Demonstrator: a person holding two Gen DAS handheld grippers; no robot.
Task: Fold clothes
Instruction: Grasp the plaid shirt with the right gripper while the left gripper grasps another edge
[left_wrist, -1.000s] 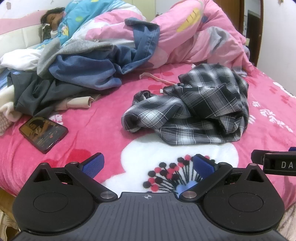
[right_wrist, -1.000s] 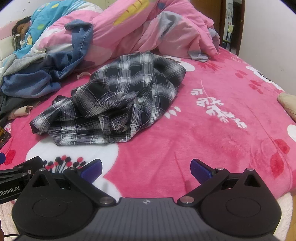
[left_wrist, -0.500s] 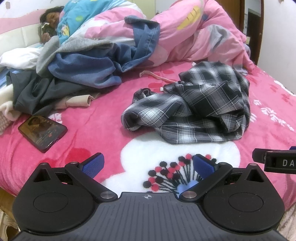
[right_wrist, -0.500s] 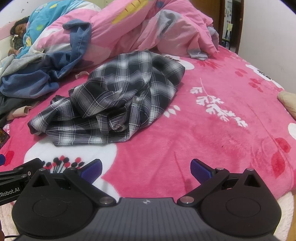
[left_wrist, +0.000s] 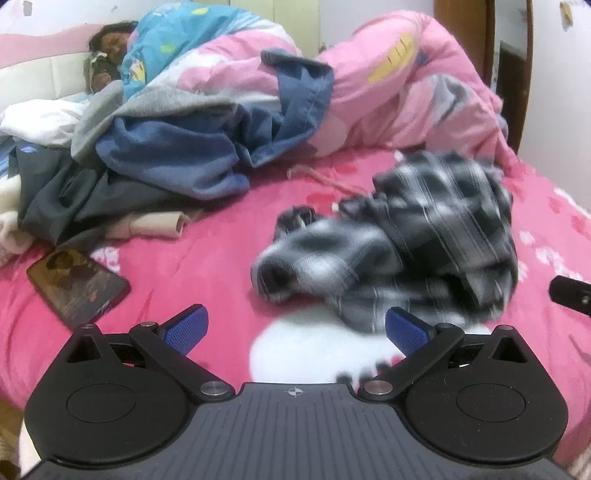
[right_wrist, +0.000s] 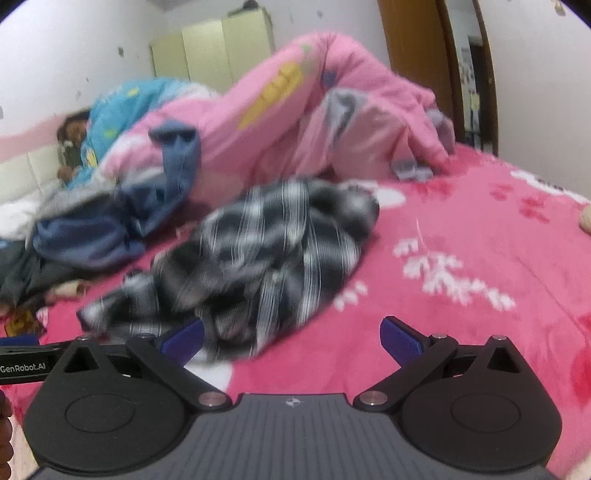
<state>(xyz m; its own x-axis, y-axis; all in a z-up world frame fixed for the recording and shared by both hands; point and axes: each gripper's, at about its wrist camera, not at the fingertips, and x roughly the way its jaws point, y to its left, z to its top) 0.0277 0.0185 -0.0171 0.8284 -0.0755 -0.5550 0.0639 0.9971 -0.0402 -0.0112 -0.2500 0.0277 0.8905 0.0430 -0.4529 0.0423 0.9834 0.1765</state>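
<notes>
A crumpled black-and-white plaid shirt (left_wrist: 424, 243) lies on the pink flowered bedspread (left_wrist: 207, 266); it also shows in the right wrist view (right_wrist: 266, 266), blurred by motion. My left gripper (left_wrist: 295, 328) is open and empty, just short of the shirt's near edge, with its right fingertip (left_wrist: 404, 328) close to the cloth. My right gripper (right_wrist: 291, 339) is open and empty, its left fingertip (right_wrist: 184, 338) at the shirt's near edge. Part of the right gripper (left_wrist: 570, 295) shows at the left view's right edge.
A phone (left_wrist: 77, 284) lies on the bedspread at the left. A heap of blue and grey clothes (left_wrist: 177, 158) and a pink quilt (left_wrist: 399, 92) lie behind the shirt. A person (left_wrist: 107, 48) lies at the headboard. A wardrobe (right_wrist: 214, 51) stands at the far wall.
Both grippers have moved forward toward the plaid shirt, which now sits closer to the fingertips. Both stay open. The right wrist view has tilted upward.
</notes>
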